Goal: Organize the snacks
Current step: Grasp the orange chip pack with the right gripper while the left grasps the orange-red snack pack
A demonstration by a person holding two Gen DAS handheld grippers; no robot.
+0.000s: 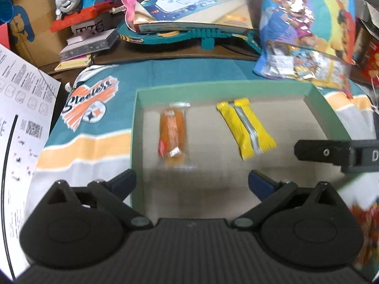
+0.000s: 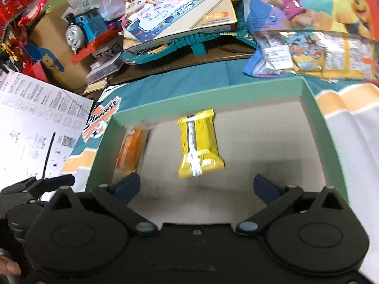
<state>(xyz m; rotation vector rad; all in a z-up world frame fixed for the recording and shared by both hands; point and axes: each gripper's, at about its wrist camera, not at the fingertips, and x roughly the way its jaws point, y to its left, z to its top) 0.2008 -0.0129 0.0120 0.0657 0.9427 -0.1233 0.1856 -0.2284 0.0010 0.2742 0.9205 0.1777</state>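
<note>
Snacks lie in the green-rimmed box [image 1: 317, 99], ahead of both tools: two, one orange packet [image 1: 173, 135] and one yellow packet [image 2: 199, 142], well apart, long axes running away from the cameras. Left tool [image 1: 191, 182] stands wide open and empty, straight behind the orange one; right tool [image 2: 196, 187], equally spread and empty, sits behind the yellow. Beyond the box, one large bag [image 1: 308, 28] waits on the surface, probably next.

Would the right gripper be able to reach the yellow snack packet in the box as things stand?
Probably yes: the right gripper is open and empty, the yellow snack packet lies just ahead on the open green box's floor, and nothing covers it.
</note>
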